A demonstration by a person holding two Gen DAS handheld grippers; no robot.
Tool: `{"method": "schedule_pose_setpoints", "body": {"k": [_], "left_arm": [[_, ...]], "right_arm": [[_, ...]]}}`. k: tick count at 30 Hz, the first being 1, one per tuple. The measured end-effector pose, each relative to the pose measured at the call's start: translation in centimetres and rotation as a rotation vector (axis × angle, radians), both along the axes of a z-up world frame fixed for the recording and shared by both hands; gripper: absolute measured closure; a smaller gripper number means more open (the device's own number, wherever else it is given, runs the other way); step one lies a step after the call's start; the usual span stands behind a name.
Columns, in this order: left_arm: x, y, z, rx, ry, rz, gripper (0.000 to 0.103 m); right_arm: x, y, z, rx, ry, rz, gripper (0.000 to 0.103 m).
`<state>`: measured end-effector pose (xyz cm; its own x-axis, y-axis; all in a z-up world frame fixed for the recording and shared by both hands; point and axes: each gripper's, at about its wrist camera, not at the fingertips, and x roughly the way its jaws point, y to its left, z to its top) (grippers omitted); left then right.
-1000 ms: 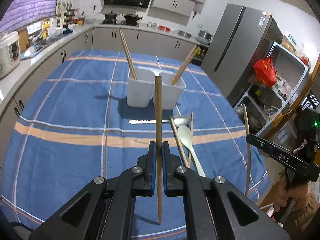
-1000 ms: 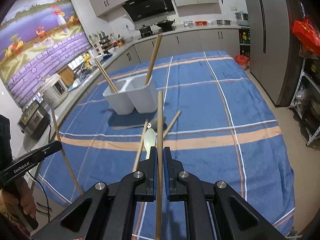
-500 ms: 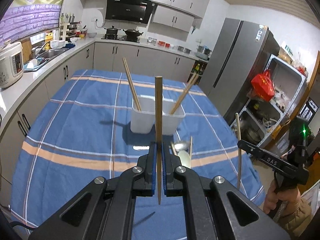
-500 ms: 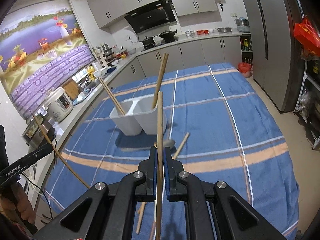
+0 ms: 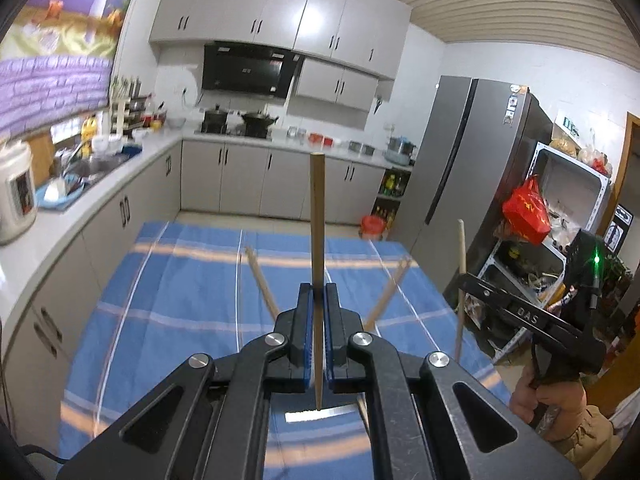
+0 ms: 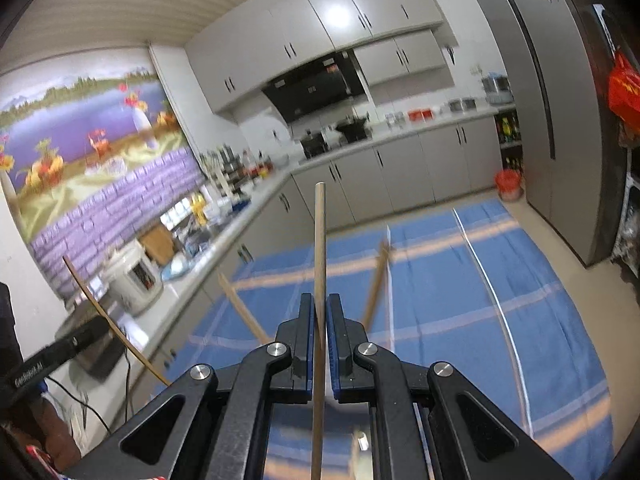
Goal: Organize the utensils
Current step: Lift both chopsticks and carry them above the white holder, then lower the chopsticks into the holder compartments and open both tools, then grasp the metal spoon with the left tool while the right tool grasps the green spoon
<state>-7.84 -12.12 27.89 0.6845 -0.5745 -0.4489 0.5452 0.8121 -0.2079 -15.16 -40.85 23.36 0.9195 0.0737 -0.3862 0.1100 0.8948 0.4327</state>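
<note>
My left gripper (image 5: 317, 300) is shut on a wooden chopstick (image 5: 317, 216) that stands upright between its pads. My right gripper (image 6: 320, 312) is shut on a second wooden chopstick (image 6: 319, 240), also upright. Both are held high above the blue striped tablecloth (image 5: 180, 288). Two more chopsticks (image 5: 260, 284) (image 5: 388, 292) lean outward from behind the left gripper's body; the white holders they stand in are hidden. They also show in the right wrist view (image 6: 240, 308). The right gripper (image 5: 520, 316) shows at the right of the left wrist view.
A knife blade (image 5: 316, 414) on the cloth shows below the left gripper. The kitchen counter (image 5: 60, 216) with a rice cooker (image 6: 132, 280) runs along the left. A grey fridge (image 5: 472, 184) and a shelf with a red bag (image 5: 524, 210) stand on the right.
Both grippers have tilted up and risen with their chopsticks. The white holders and the spoons on the cloth have dropped out of sight behind the gripper bodies.
</note>
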Motion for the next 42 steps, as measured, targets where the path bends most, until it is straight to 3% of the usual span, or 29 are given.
{"method": "schedule_pose_setpoints", "body": {"k": [4,8,15,22,29,33,38,40,42], "left_arm": [[3.7,-2.6,0.2,0.023,-0.026,-0.011,0.099],[7.6,-5.2,-1.6,0.053,0.016,-0.020,0.099],[11.6,-8.9,-6.3,0.138,0.077,-0.024,0.099],[12.3,-9.9,-9.3,0.169,0.132,-0.030,0.098],[12.1,-8.9,-8.9,0.144,0.150,-0.018,0.098],[11.0,-7.7,-7.8,0.118,0.152,-0.010,0.095],[8.7,-5.4,-6.1,0.086,0.119,0.021,0.069],[7.5,-4.2,-5.4,0.079,0.103,0.037,0.065],[6.4,-3.1,-5.2,0.074,0.099,0.041,0.064]], "right_arm": [[4.4,0.3,1.2,-0.023,-0.051,-0.047,0.097],[8.6,0.6,0.7,-0.094,-0.064,-0.129,0.097],[12.9,1.4,-3.0,-0.170,-0.001,-0.171,0.097],[12.8,1.0,-5.8,-0.163,0.067,-0.150,0.096],[12.0,1.8,-6.8,-0.162,0.108,-0.100,0.095],[11.3,1.9,-6.3,-0.168,0.106,-0.085,0.082],[9.1,1.8,-4.8,-0.173,0.085,-0.081,0.075],[7.6,1.7,-4.3,-0.174,0.080,-0.085,0.064],[5.8,1.4,-4.0,-0.174,0.083,-0.088,0.061]]}}
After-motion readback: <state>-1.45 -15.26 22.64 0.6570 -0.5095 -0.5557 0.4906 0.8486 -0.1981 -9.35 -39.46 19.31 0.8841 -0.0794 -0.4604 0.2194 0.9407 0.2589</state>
